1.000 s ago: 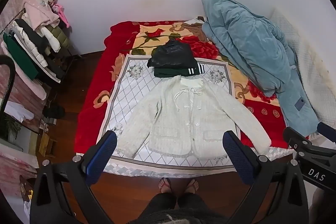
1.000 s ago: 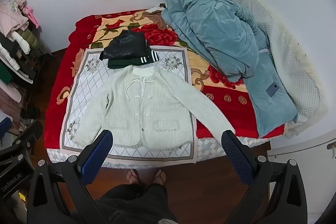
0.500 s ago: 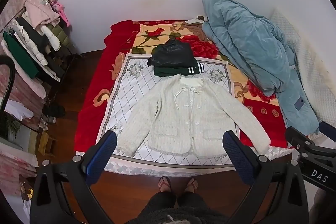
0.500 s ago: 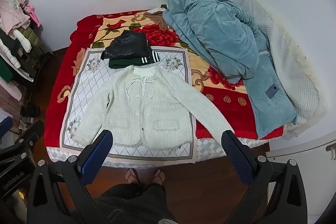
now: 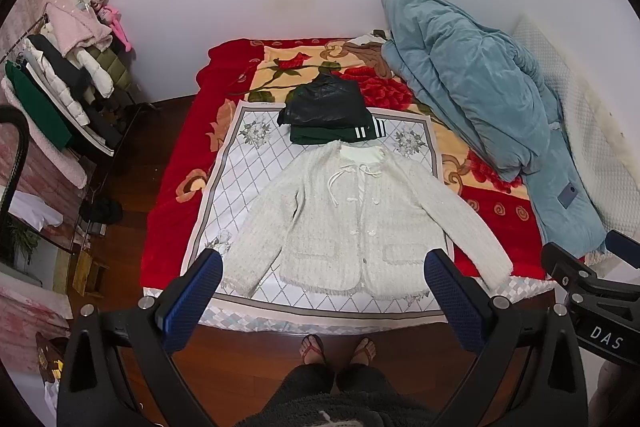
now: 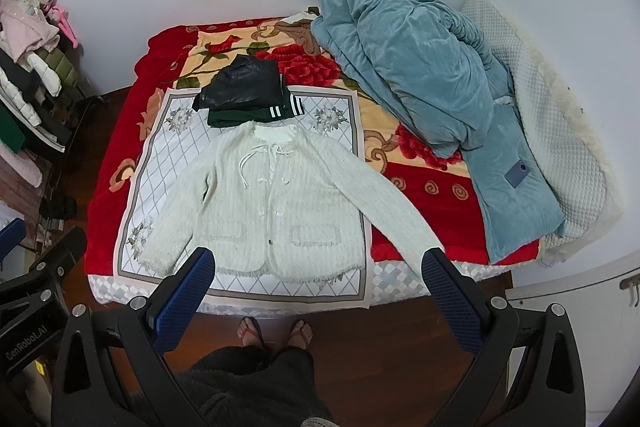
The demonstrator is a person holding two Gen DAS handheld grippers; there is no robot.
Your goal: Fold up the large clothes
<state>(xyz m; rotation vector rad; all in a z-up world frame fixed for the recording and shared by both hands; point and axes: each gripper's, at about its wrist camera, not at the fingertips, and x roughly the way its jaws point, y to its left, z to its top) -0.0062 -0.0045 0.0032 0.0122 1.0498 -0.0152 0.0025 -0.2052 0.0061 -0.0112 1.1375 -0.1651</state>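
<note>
A cream knitted cardigan (image 5: 360,219) lies flat, front up, sleeves spread, on a white patterned cloth (image 5: 248,163) on the bed; it also shows in the right wrist view (image 6: 272,203). My left gripper (image 5: 322,287) is open and empty, held high above the bed's near edge. My right gripper (image 6: 318,285) is open and empty, also held above the near edge. Behind the collar sits a folded pile: a black garment (image 5: 324,103) on a dark green one with white stripes (image 5: 340,135).
A bunched blue quilt (image 5: 480,99) fills the bed's right side over a red floral blanket (image 5: 176,195). A clothes rack (image 5: 52,87) stands at the left. The person's feet (image 5: 338,347) are on the wood floor at the bed's edge. A white cabinet (image 6: 580,303) stands at right.
Both views have shifted slightly; the cardigan sits a little lower and nearer in frame. Nothing was taken hold of and the cardigan has not moved.
</note>
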